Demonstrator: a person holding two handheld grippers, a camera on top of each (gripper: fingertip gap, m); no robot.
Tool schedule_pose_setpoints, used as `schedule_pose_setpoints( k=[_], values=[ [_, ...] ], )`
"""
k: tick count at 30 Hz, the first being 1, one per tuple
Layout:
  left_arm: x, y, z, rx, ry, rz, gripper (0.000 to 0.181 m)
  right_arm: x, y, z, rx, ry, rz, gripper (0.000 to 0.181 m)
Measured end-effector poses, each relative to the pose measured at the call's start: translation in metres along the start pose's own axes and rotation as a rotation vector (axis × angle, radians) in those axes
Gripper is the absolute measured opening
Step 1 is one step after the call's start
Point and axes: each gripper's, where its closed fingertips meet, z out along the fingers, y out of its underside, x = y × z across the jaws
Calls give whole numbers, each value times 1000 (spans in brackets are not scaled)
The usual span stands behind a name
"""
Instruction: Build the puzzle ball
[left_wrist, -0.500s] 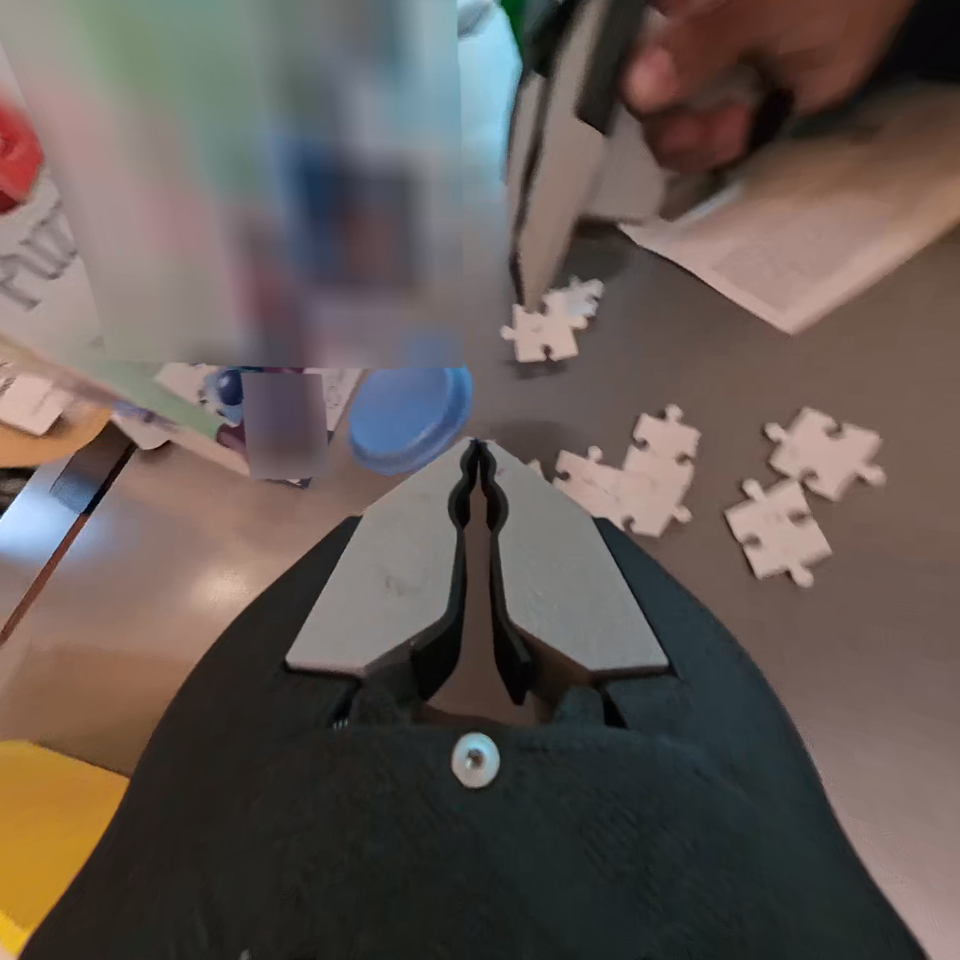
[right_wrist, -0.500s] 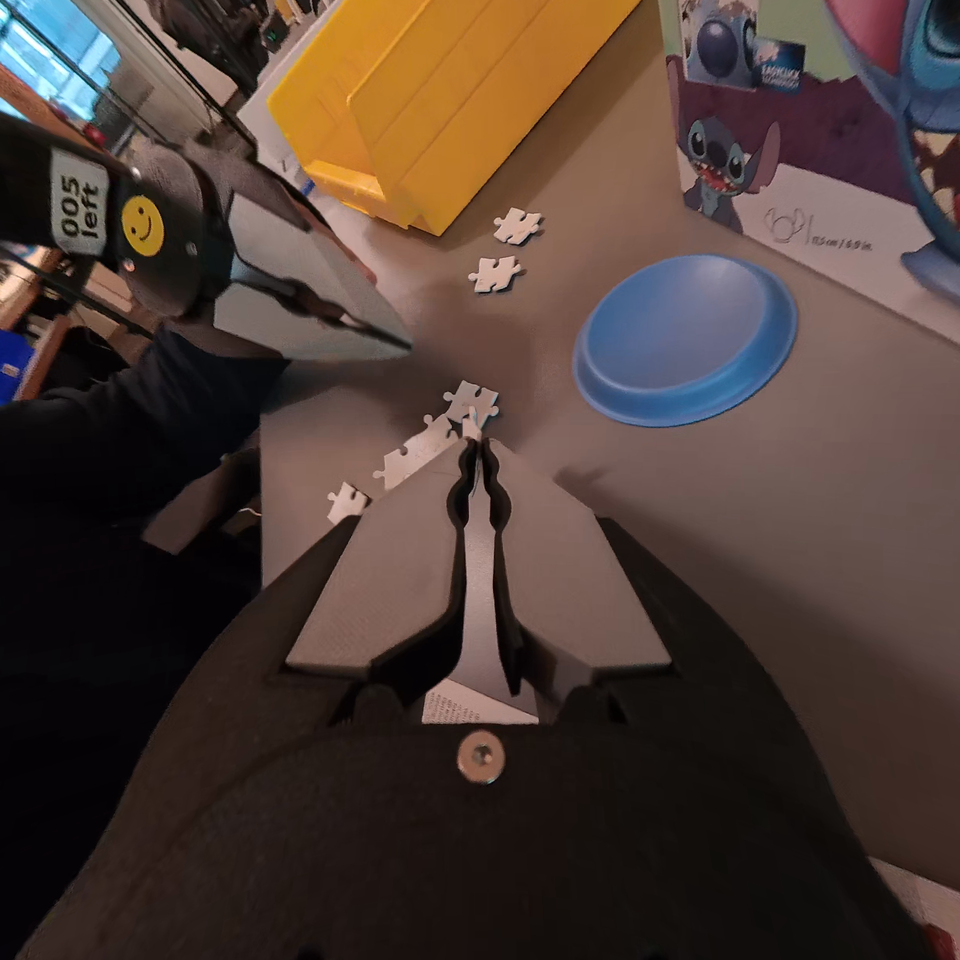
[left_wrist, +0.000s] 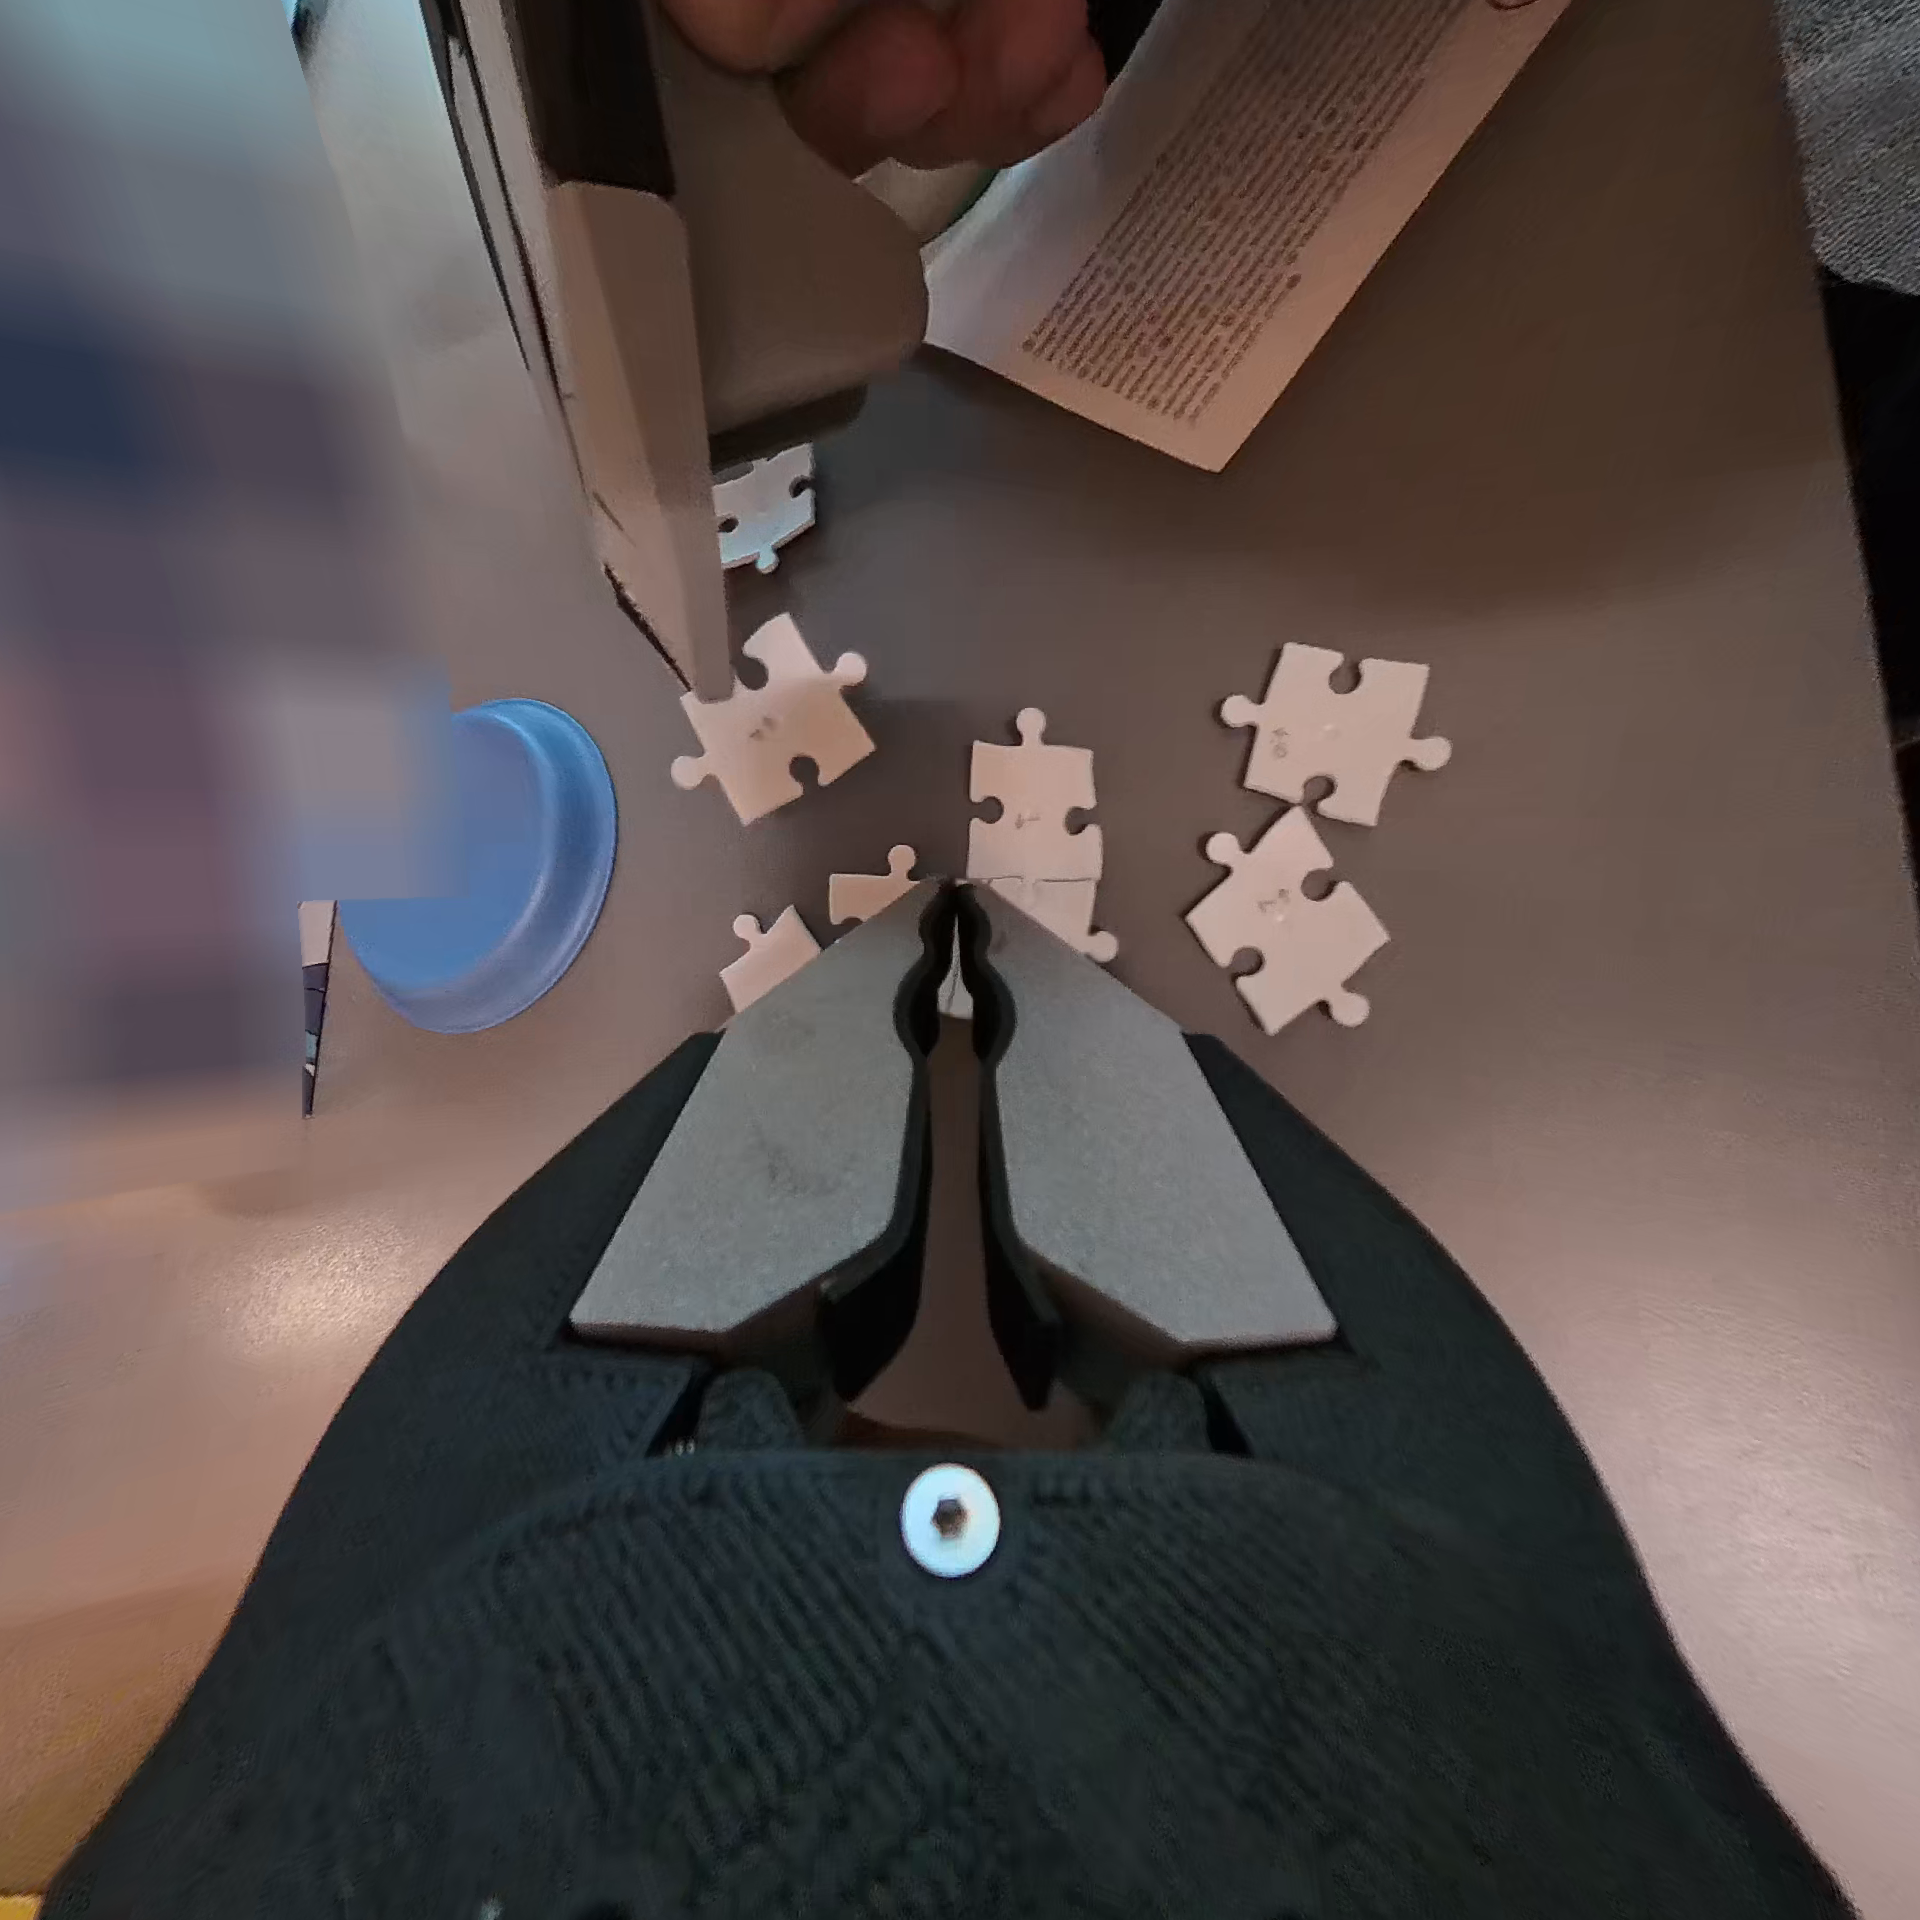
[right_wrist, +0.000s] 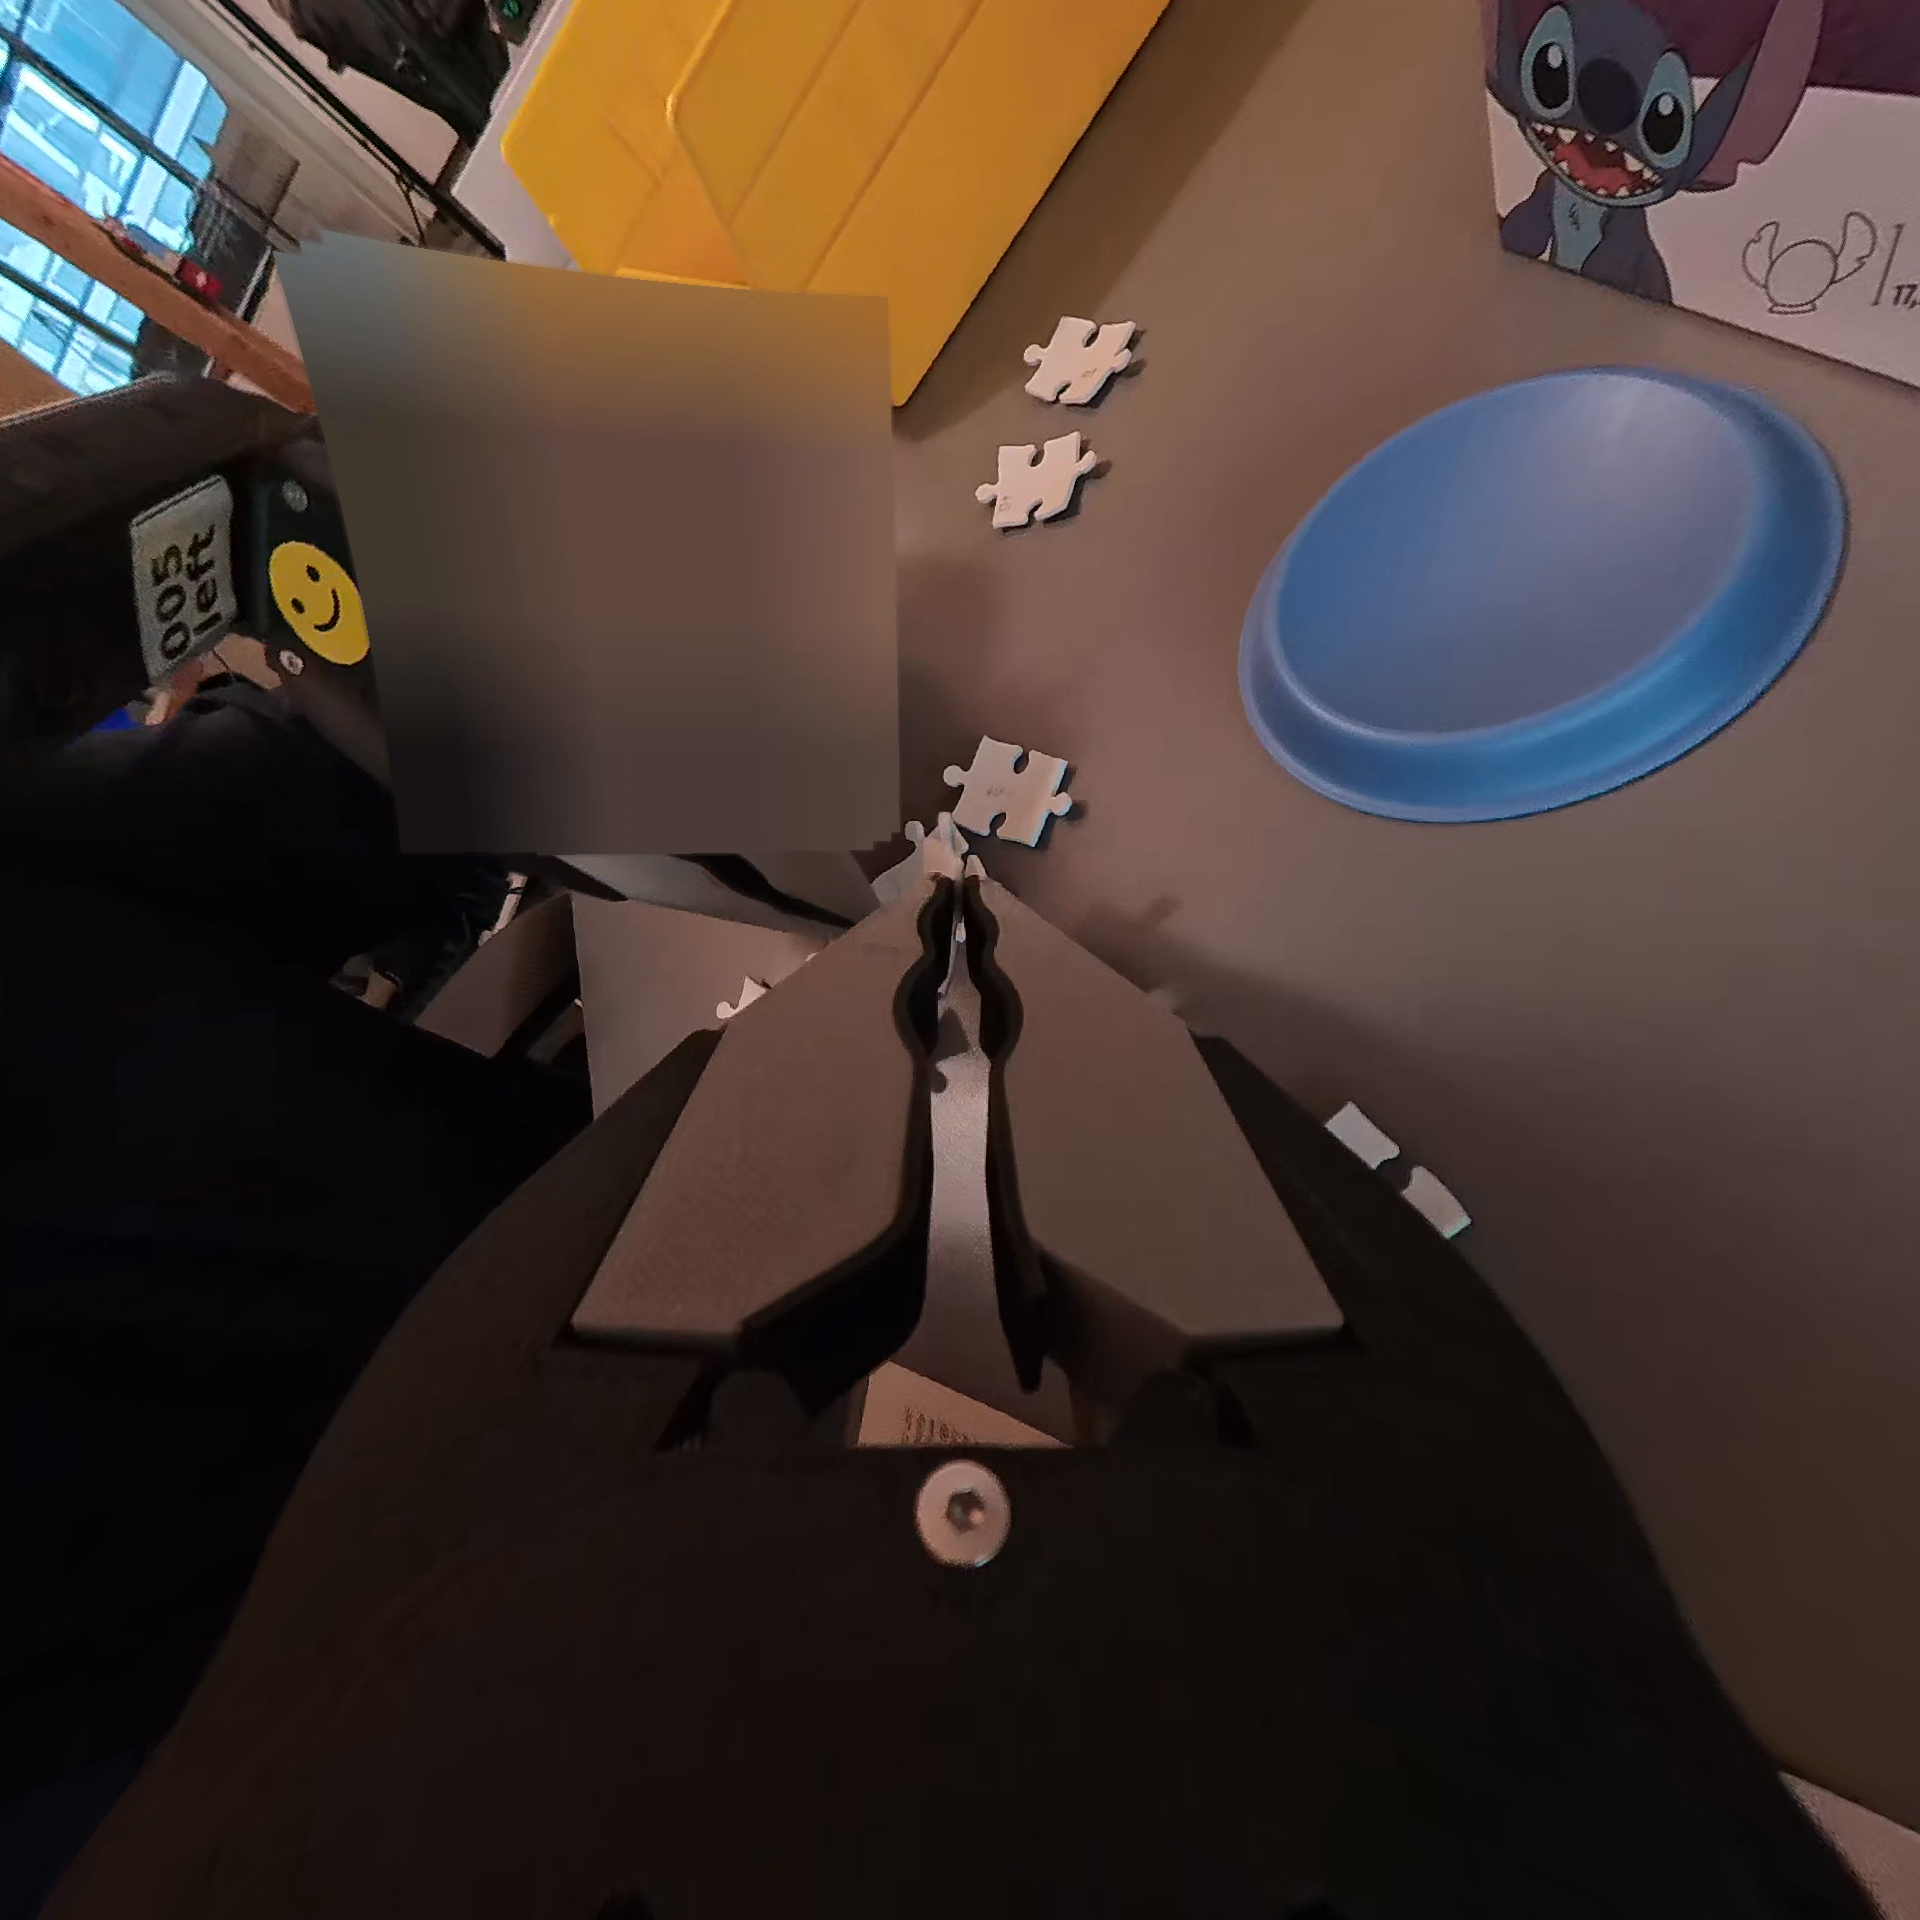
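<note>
In the left wrist view the left gripper (left_wrist: 954, 902) sits at frame centre with its two grey fingers pressed together, the tips low over a joined pair of white puzzle pieces (left_wrist: 1034, 821) on the grey table (left_wrist: 1558, 1039); whether a piece is caught between the tips cannot be told. Just left of the tips two more white pieces (left_wrist: 774, 951) peek out from under the fingers. Above centre, the right gripper (left_wrist: 717, 681) comes down from the upper left of the frame, its narrow tip touching the corner of a single puzzle piece (left_wrist: 774, 732); a hand (left_wrist: 914, 73) grips it at the top edge. Another piece (left_wrist: 764, 509) lies partly under that gripper. Two loose pieces (left_wrist: 1335, 743) lie right of centre, touching each other. A blue shallow dish (left_wrist: 499, 873) sits at the left, a printed paper sheet (left_wrist: 1226, 208) at the upper right. In the right wrist view the right gripper's fingers (right_wrist: 790, 1122) are pressed together, with a bit of white piece at the tips. A yellow bin (right_wrist: 810, 156) fills the top centre, and a picture box (right_wrist: 1704, 156) the upper right.
</note>
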Motion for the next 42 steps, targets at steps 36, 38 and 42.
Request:
schedule_pose_setpoints(
  k=[36, 38, 42],
  values=[
    [11, 6, 3, -101, -279, -615, 0, -11, 10, 18, -69, 53, -115, 0],
    [11, 6, 3, -101, -270, -614, 0, -10, 9, 21, -79, 40, -120, 0],
    [11, 6, 3, -118, -248, -582, 0, -15, 6, 25, -119, -31, -150, 0]
  ],
)
